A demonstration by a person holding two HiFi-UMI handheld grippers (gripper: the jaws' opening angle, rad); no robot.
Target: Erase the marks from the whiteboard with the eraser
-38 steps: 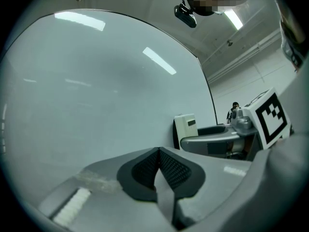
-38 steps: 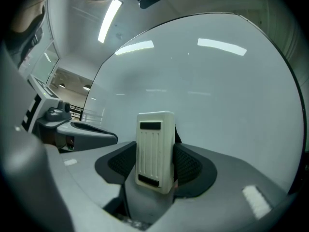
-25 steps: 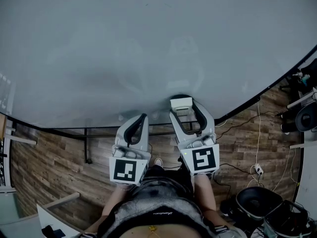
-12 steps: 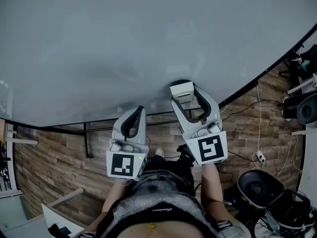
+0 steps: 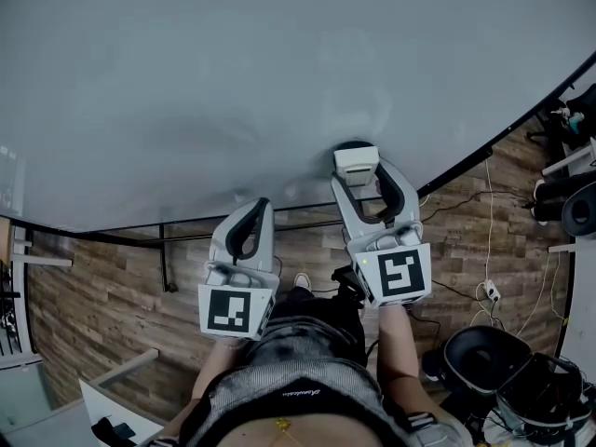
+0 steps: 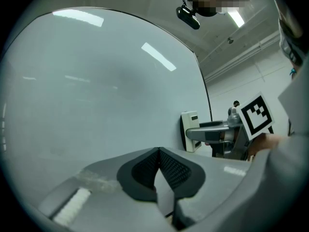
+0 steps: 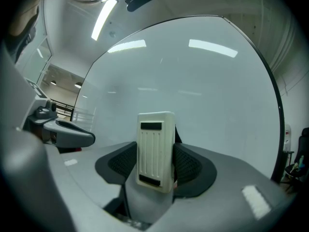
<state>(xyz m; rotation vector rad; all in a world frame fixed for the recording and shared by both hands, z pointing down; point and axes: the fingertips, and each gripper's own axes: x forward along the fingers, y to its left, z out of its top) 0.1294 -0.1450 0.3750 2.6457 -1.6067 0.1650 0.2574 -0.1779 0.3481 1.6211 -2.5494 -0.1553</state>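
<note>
The whiteboard [image 5: 279,82] fills the upper head view, and I make out no marks on it. My right gripper [image 5: 358,173] is shut on a cream eraser [image 5: 356,161] and holds it against the board near its lower edge. In the right gripper view the eraser [image 7: 155,149] stands upright between the dark pads [image 7: 190,166], with the board [image 7: 193,91] behind. My left gripper [image 5: 251,220] hangs shut and empty just below the board's edge. The left gripper view has its pads [image 6: 169,170] pressed together, the board [image 6: 96,95] ahead and the eraser [image 6: 190,131] at right.
Below the board lies wood-plank floor [image 5: 112,296] with the board's black stand bar [image 5: 163,268]. Cables and a power strip [image 5: 484,291] run at right, beside round black bins [image 5: 484,361] and office chair bases [image 5: 573,203]. The person's torso and legs [image 5: 298,380] fill the bottom centre.
My right gripper has slid the eraser rightward along the board's lower part. The left gripper has dropped slightly and stayed shut.
</note>
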